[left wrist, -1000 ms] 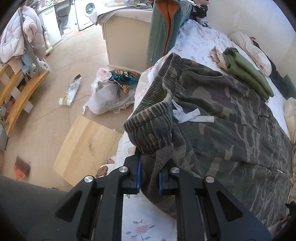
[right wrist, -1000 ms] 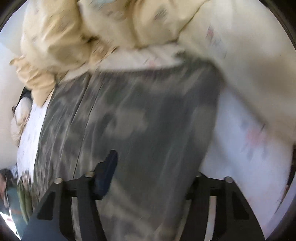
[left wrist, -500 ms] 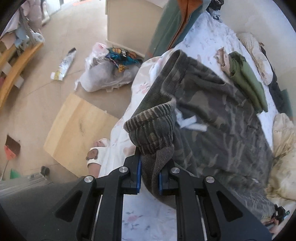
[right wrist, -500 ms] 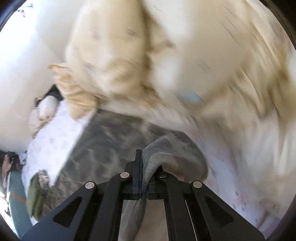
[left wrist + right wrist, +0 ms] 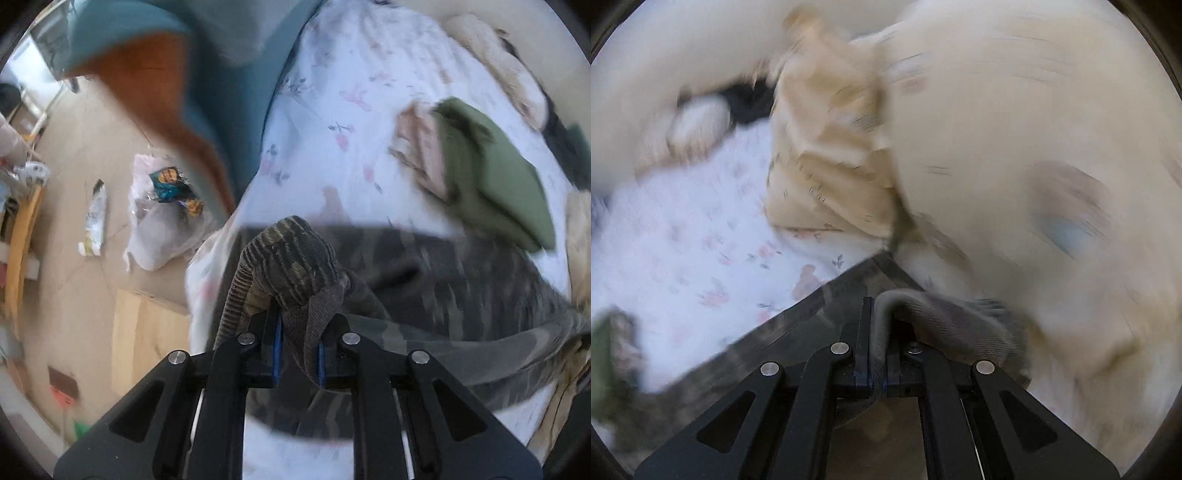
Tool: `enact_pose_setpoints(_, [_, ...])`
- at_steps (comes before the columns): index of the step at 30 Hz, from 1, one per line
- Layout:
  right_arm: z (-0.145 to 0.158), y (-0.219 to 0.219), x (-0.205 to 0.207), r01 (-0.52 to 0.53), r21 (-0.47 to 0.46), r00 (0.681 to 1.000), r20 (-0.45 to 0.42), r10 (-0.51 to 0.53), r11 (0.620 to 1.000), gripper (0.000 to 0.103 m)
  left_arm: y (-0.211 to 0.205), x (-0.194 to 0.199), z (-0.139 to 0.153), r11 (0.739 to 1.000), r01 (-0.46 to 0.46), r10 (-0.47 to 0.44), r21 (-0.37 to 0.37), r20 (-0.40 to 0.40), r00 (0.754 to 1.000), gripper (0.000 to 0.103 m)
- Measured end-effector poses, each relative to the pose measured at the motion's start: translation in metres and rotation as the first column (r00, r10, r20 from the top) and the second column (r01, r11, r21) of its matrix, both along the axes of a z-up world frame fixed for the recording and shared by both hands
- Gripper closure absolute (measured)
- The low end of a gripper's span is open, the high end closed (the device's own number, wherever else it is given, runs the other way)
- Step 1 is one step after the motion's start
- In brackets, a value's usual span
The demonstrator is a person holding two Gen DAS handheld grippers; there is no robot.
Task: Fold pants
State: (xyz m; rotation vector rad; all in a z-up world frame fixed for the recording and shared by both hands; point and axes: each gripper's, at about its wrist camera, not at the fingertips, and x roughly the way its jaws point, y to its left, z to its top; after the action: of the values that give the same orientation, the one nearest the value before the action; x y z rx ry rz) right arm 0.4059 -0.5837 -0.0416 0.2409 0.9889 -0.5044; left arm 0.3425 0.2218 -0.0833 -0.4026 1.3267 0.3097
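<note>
The camouflage pants [image 5: 436, 280] lie partly lifted over the floral bed sheet [image 5: 332, 122]. My left gripper [image 5: 298, 349] is shut on their bunched ribbed waistband [image 5: 291, 258], which rises above the fingers. In the right wrist view, my right gripper [image 5: 878, 354] is shut on a folded edge of the pants [image 5: 945, 317], and a taut stretch of camouflage cloth [image 5: 798, 325] runs down to the left. Both views are blurred by motion.
Folded olive clothes [image 5: 491, 173] lie on the bed at the right. A teal and orange garment [image 5: 166, 74] hangs at the bed's left edge. On the floor are a plastic bag [image 5: 159, 218] and a wooden board [image 5: 147, 347]. A cream duvet [image 5: 1015, 147] fills the right view.
The right gripper went from open over the flat pants to shut on their edge and lifted it. Both grippers swept across the bed with the cloth; the pants now hang bunched.
</note>
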Motion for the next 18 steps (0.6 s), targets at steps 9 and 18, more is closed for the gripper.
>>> enact_pose_setpoints(9, [-0.092, 0.027, 0.081, -0.126, -0.056, 0.967, -0.23, 0.11, 0.99, 0.101, 0.001, 0.049, -0.054, 0.999, 0.033, -0.033, 0.006, -0.064, 0.997, 0.086])
enact_pose_setpoints(18, [-0.032, 0.015, 0.053, -0.205, -0.263, 0.969, -0.186, 0.159, 0.943, 0.023, -0.007, 0.024, -0.03, 0.992, 0.124, -0.123, 0.009, -0.039, 0.992, 0.011])
